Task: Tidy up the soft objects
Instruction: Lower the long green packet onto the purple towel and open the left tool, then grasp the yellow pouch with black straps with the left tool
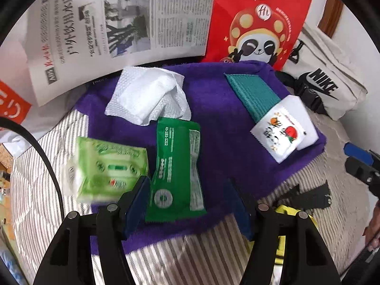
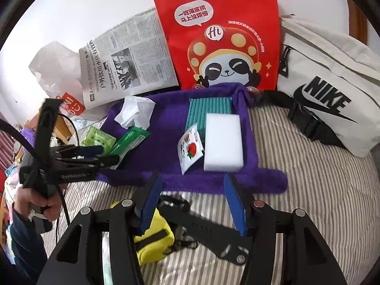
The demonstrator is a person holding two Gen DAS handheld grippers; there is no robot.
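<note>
Left wrist view: left gripper (image 1: 187,201) is hanging over the near edge of the purple fleece towel (image 1: 213,123), jaws standing apart, nothing clamped. The dark green flat foil wipe sachet (image 1: 177,168) is lying between the blue pads, untouched on its right side; the left pad is sitting just beside its edge (contact unclear, frame blurred). The light green plastic-wrapped tissue pack (image 1: 106,168) is resting at the towel's left edge, partly on the striped bedsheet (image 1: 185,256). A crumpled white paper napkin (image 1: 147,97) is sitting toward the far left corner.

Handling, as a judgement: the sachet looks light, limp and slick, best pinched across its narrow middle; the tissue pack should squash, so take it by the long sides.

Right wrist view: right gripper (image 2: 193,201) is hovering at the towel's near edge, jaws apart and empty, above a black strap (image 2: 201,228) and yellow pouch (image 2: 154,237). A white foam sponge block (image 2: 224,142) is lying at the towel's right edge, overlapping a teal ribbed cloth (image 2: 209,109), with a white printed sachet (image 2: 190,149) leaning against its left side.
</note>
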